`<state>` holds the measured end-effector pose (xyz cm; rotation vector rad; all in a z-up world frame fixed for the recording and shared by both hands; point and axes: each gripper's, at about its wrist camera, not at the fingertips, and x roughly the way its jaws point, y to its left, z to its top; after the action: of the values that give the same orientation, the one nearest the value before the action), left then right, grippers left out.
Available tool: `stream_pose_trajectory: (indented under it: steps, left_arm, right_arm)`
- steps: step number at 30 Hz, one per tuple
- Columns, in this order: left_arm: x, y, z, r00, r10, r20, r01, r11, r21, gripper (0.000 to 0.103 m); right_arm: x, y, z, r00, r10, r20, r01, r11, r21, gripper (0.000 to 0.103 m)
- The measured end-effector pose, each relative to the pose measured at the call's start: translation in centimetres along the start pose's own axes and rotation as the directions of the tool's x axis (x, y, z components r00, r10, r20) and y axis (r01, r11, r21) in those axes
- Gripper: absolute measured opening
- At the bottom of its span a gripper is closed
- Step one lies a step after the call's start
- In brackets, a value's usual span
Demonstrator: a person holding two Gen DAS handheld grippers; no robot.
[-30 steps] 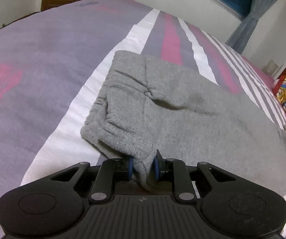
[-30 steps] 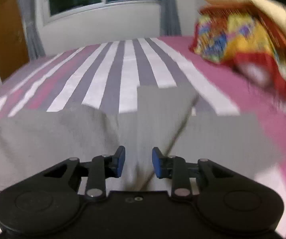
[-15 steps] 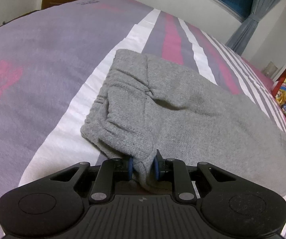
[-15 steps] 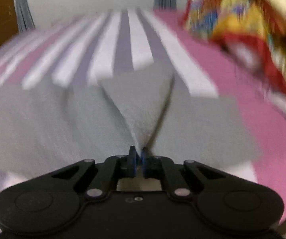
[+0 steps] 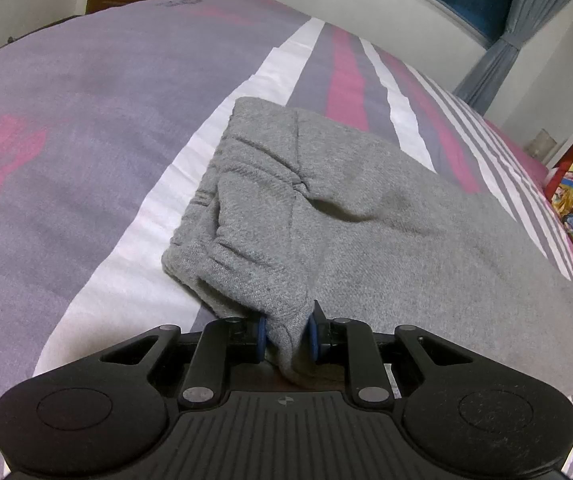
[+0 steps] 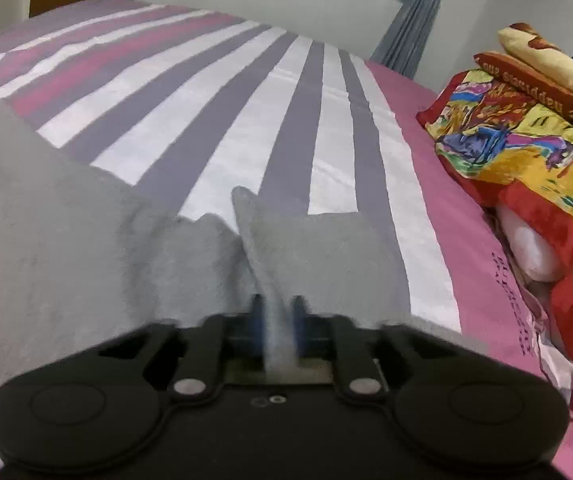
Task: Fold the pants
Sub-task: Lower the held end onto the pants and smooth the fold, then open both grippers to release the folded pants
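Grey knit pants [image 5: 366,216] lie across a striped bed. In the left wrist view the gathered waistband end is at centre, legs running off right. My left gripper [image 5: 285,338] is shut on the near waistband corner, cloth bunched between the blue pads. In the right wrist view the pants [image 6: 66,240] spread left and centre. My right gripper [image 6: 277,320] is shut on a leg hem, which rises as a raised pointed fold [image 6: 262,224] in front of the fingers.
The bed cover [image 5: 86,140] has purple, white and pink stripes, with plain pink [image 6: 458,220] at the right. A colourful red and yellow blanket pile [image 6: 526,140] sits at the right edge. A window with grey curtains [image 5: 498,40] is behind the bed.
My right gripper closed on the leg hem and has lifted it, and its view has swung to the right. My left gripper has stayed shut on the waistband, nearly still.
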<state>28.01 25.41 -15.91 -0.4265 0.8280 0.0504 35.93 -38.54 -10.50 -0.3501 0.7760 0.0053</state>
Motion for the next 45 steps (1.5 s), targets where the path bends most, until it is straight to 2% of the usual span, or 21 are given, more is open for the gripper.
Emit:
stream_pose_trajectory:
  steps: [3,5,8,9,12,17,19,21,22,25,30,33,34,36,37,38,41,42,43,44,45]
  left_arm:
    - [0.0,0.0,-0.1,1.0,-0.002,0.006,0.002,1.0,0.001,0.021]
    - [0.0,0.0,-0.2,1.0,-0.002,0.008,0.002,1.0,-0.001,0.02]
    - [0.0,-0.1,-0.1,1.0,0.001,0.005,-0.001,1.0,0.005,0.021]
    - [0.1,-0.1,-0.1,1.0,0.001,0.002,-0.001,1.0,0.007,0.021]
    - [0.1,-0.1,0.2,1.0,0.003,-0.012,-0.003,1.0,0.008,0.021]
    - [0.2,-0.2,0.3,1.0,0.01,-0.013,-0.01,1.0,0.0,0.021]
    - [0.1,-0.2,0.1,1.0,0.01,-0.006,-0.01,1.0,-0.006,0.02]
    - [0.1,-0.2,0.0,1.0,0.012,-0.002,-0.012,1.0,-0.009,0.02]
    - [0.2,-0.2,0.0,1.0,0.012,-0.003,-0.012,1.0,-0.009,0.02]
    - [0.2,-0.2,0.1,1.0,0.012,-0.007,-0.012,1.0,-0.007,0.021]
    - [0.2,-0.2,0.2,1.0,0.014,-0.009,-0.014,1.0,-0.007,0.021]
    - [0.2,-0.1,0.2,1.0,0.015,-0.009,-0.015,1.0,-0.009,0.021]
    - [0.2,-0.1,0.2,1.0,0.015,-0.01,-0.015,1.0,-0.01,0.021]
    - [0.2,-0.2,0.2,1.0,0.018,-0.009,-0.019,1.0,-0.007,0.021]
    - [0.2,-0.2,0.2,1.0,0.018,-0.008,-0.018,1.0,-0.008,0.021]
    - [0.2,-0.2,0.2,1.0,0.017,-0.008,-0.017,1.0,-0.01,0.021]
    - [0.2,-0.2,0.2,1.0,0.015,-0.01,-0.015,1.0,-0.016,0.021]
    - [0.2,-0.3,0.2,1.0,0.017,-0.011,-0.018,1.0,-0.014,0.021]
    - [0.2,-0.3,0.3,1.0,0.02,-0.013,-0.021,1.0,-0.013,0.021]
    - [0.3,-0.4,0.3,1.0,0.025,-0.014,-0.025,1.0,-0.012,0.021]
    - [0.3,-0.4,0.3,1.0,0.027,-0.014,-0.027,1.0,-0.012,0.02]
  right_arm:
    - [-3.6,-3.8,-0.2,0.991,-0.033,0.126,0.009,0.982,0.19,0.005]
    - [-6.5,-7.6,-2.1,0.977,-0.069,0.202,-0.014,0.923,0.385,0.005]
    - [-8.5,-12.4,-8.1,0.972,-0.083,0.221,-0.083,0.755,0.651,0.005]
    - [-8.0,-13.6,-10.9,0.975,-0.067,0.21,-0.109,0.683,0.722,0.005]
    - [-4.6,-15.1,-16.5,0.991,0.017,0.134,-0.122,0.544,0.83,0.005]
    - [-3.3,-15.6,-19.2,0.981,0.062,0.186,-0.194,0.441,0.876,0.006]
    - [-2.9,-16.1,-19.6,0.978,0.083,0.193,-0.21,0.394,0.895,0.012]
    - [-2.6,-17.1,-20.0,0.975,0.088,0.204,-0.222,0.341,0.914,0.009]
    - [-2.8,-17.2,-20.1,0.974,0.083,0.211,-0.226,0.339,0.913,0.005]
    - [-4.4,-16.4,-19.7,0.971,0.06,0.23,-0.235,0.395,0.888,0.004]
    - [-5.4,-16.2,-20.6,0.967,0.062,0.249,-0.254,0.359,0.898,0.004]
    - [-3.8,-16.4,-20.9,0.974,0.094,0.208,-0.228,0.347,0.91,0.005]
    - [-3.7,-16.5,-21.0,0.972,0.097,0.216,-0.236,0.335,0.912,0.008]
    - [-4.7,-16.6,-21.1,0.969,0.067,0.237,-0.245,0.344,0.906,0.025]
    - [-5.4,-16.6,-21.4,0.968,0.046,0.248,-0.248,0.343,0.906,0.04]
    - [-5.8,-16.8,-21.7,0.966,0.034,0.255,-0.252,0.329,0.91,0.046]
    - [-4.6,-17.9,-23.3,0.966,0.07,0.25,-0.26,0.21,0.943,0.043]
    - [-4.1,-18.3,-23.4,0.965,0.082,0.251,-0.262,0.187,0.947,0.043]
    - [-3.5,-18.5,-23.1,0.966,0.094,0.241,-0.255,0.184,0.949,0.041]
    - [-3.1,-18.7,-22.3,0.97,0.1,0.221,-0.238,0.215,0.947,0.033]
    - [-2.7,-18.8,-21.1,0.975,0.109,0.194,-0.217,0.273,0.937,0.02]
